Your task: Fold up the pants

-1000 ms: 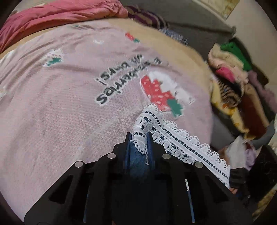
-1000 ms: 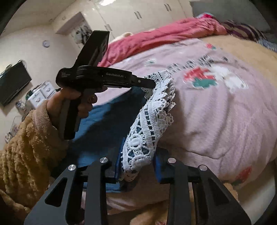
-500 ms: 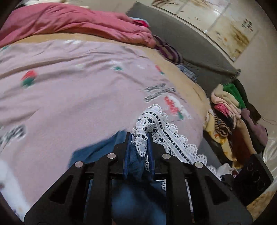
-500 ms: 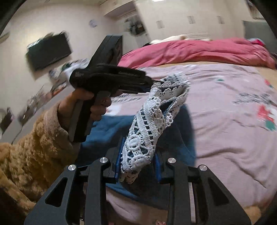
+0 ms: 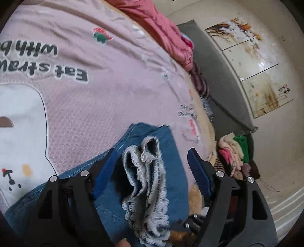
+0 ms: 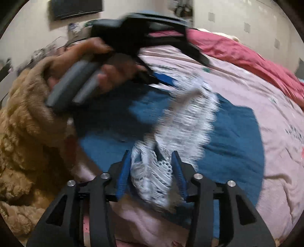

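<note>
The blue pants (image 5: 171, 157) with a white lace hem (image 5: 146, 182) lie on the pink bedspread (image 5: 95, 98). My left gripper (image 5: 152, 159) is open, its blue pads wide apart on either side of the loose lace. In the right wrist view the pants (image 6: 233, 136) are spread on the bed and the lace hem (image 6: 190, 121) lies bunched on top, blurred by motion. My right gripper (image 6: 152, 161) stands open around the near end of the lace. The left gripper (image 6: 165, 79) shows there too, held by a hand in a fuzzy tan sleeve.
A red quilt (image 5: 167, 32) lies along the far side of the bed. A pile of folded clothes (image 5: 235, 152) sits past the bed's corner, by a grey headboard (image 5: 218, 79). A television (image 6: 76, 7) hangs on the wall.
Both grippers have opened and let go of the lace hem, which now rests on the blue pants lying on the bed. The left gripper swung down and across.
</note>
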Motion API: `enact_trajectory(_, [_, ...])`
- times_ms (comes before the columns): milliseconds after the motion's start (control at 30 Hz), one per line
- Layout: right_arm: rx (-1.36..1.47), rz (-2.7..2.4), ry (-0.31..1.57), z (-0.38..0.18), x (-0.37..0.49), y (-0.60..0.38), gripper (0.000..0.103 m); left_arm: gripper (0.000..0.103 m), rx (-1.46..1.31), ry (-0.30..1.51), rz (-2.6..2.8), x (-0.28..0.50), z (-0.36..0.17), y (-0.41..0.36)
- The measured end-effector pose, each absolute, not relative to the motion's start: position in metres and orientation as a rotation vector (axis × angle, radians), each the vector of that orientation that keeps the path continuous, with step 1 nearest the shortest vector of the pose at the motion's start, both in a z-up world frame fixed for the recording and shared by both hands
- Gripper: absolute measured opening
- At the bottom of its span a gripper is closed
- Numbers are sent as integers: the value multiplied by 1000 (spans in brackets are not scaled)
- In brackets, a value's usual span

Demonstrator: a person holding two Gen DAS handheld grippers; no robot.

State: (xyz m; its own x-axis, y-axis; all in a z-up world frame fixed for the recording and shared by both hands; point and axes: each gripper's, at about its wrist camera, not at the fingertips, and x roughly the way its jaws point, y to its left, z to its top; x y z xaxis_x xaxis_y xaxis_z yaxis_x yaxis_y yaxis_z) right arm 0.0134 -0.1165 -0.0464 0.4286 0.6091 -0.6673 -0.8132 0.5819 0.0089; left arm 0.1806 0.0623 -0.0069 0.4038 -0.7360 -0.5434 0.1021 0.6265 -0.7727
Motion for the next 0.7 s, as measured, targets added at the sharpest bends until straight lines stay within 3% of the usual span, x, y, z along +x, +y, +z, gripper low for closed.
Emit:
enact_trajectory(67, [-335,959,657,-44,8,-113,56,69,-699,1052,-577,180,-13,58])
enact_trajectory(167, [-280,994,637,-33,4,-123,58,68,-637,1058,-538,180,-16,50])
enact_trajectory(200, [-251,984,634,-29,7,-131,59,55,-626,1054,-541,180,-15,46])
enact_trajectory(233, [-236,968,632,-26,9,-138,62,31,-631,1049,-554,180,-15,44])
enact_trajectory(333, [-252,887,630,-24,10,-154,62,17,-616,1048,-559,181,-16,39])
enact_trajectory(600, [-295,879,649,-35,-15,-139,61,15,-558,1019,-495,183,-13,46])
enact_trajectory(700, [-380,844,645,-41,-14,-121,54,15,-563,1044,-484,187,-23,46])
